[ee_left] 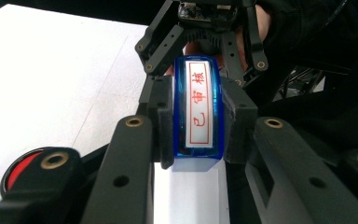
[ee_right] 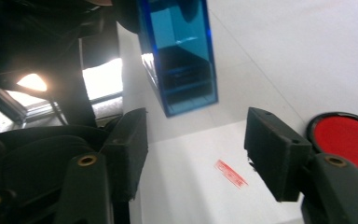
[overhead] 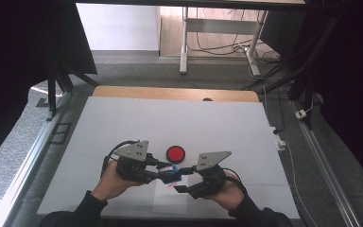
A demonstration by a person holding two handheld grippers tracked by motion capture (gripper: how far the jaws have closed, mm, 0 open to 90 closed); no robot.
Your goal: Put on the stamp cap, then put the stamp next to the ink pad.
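A blue see-through stamp [ee_left: 198,109] with a white label and red characters is clamped between the jaws of my left gripper [ee_left: 198,140]. It hangs just above a small white paper sheet [ee_right: 191,186]. A red stamped mark [ee_right: 230,173] lies on that sheet. My right gripper [ee_right: 200,154] stands open, its jaws on either side of the space below the stamp [ee_right: 182,60], touching nothing. In the high view both grippers meet near the table's front middle, left gripper [overhead: 163,174] and right gripper [overhead: 185,178], with the stamp [overhead: 172,174] between them.
A round red ink pad [overhead: 175,153] in a black case sits just behind the grippers, also the ink pad [ee_right: 349,140] at the right gripper view's right. The white table cover [overhead: 123,123] stretches far back and to both sides. Floor cables and desk legs lie beyond the table.
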